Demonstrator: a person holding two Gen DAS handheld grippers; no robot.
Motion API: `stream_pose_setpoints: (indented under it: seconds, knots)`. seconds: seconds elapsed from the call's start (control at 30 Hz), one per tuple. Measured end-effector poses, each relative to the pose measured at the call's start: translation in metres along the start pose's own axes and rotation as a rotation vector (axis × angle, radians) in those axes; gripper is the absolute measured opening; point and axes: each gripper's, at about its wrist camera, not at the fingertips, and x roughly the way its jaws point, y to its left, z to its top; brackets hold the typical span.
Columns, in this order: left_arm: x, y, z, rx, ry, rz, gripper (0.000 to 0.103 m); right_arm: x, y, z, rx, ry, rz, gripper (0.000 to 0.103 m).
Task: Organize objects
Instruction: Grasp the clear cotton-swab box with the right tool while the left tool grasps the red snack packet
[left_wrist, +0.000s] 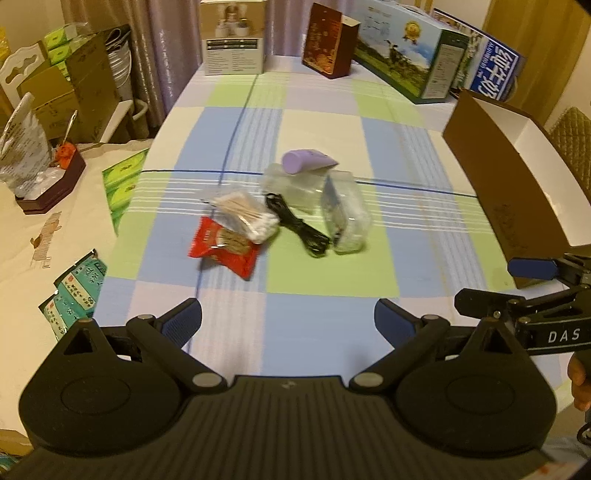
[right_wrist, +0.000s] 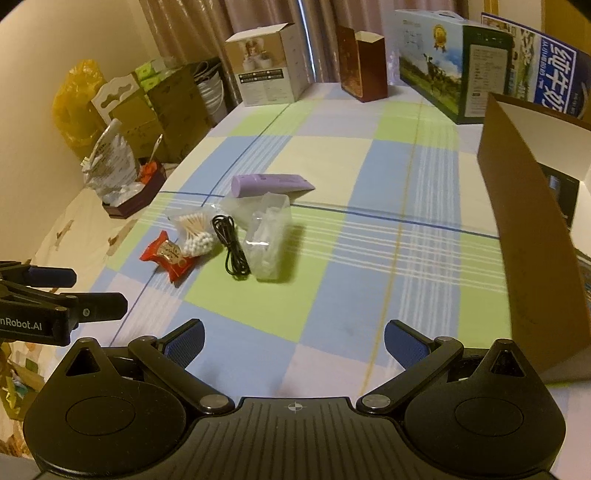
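Note:
A small heap lies mid-table: a purple tube (left_wrist: 308, 160) (right_wrist: 271, 183), a clear plastic box (left_wrist: 345, 216) (right_wrist: 267, 240), a coiled black cable (left_wrist: 299, 225) (right_wrist: 231, 242), a bag of cotton swabs (left_wrist: 245, 216) (right_wrist: 194, 232) and a red snack packet (left_wrist: 223, 247) (right_wrist: 168, 256). My left gripper (left_wrist: 288, 323) is open and empty, hovering short of the heap; it also shows in the right wrist view (right_wrist: 85, 291). My right gripper (right_wrist: 293, 343) is open and empty too, nearer the open brown box (left_wrist: 509, 184) (right_wrist: 532, 229); its fingers (left_wrist: 532, 267) show at the right edge of the left wrist view.
Checked cloth covers the table (left_wrist: 325, 122) (right_wrist: 369, 166). Cartons stand along the far edge: a white one (left_wrist: 234, 40), a dark red one (left_wrist: 330, 40), a landscape-printed one (left_wrist: 406, 51). Left of the table sit a dark tray (left_wrist: 51, 181), green packs (left_wrist: 123, 181) and stacked cardboard boxes.

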Motion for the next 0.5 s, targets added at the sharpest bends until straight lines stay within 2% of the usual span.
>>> stream_pose_setpoints:
  seconds: [0.33, 0.5]
  knots:
    - [0.027, 0.036, 0.007, -0.008, 0.000, 0.029, 0.098, 0.036, 0.012, 0.018, 0.013, -0.020, -0.030, 0.100]
    - [0.041, 0.051, 0.010, -0.003, -0.013, 0.030, 0.098, 0.052, 0.019, 0.028, -0.004, -0.029, -0.034, 0.088]
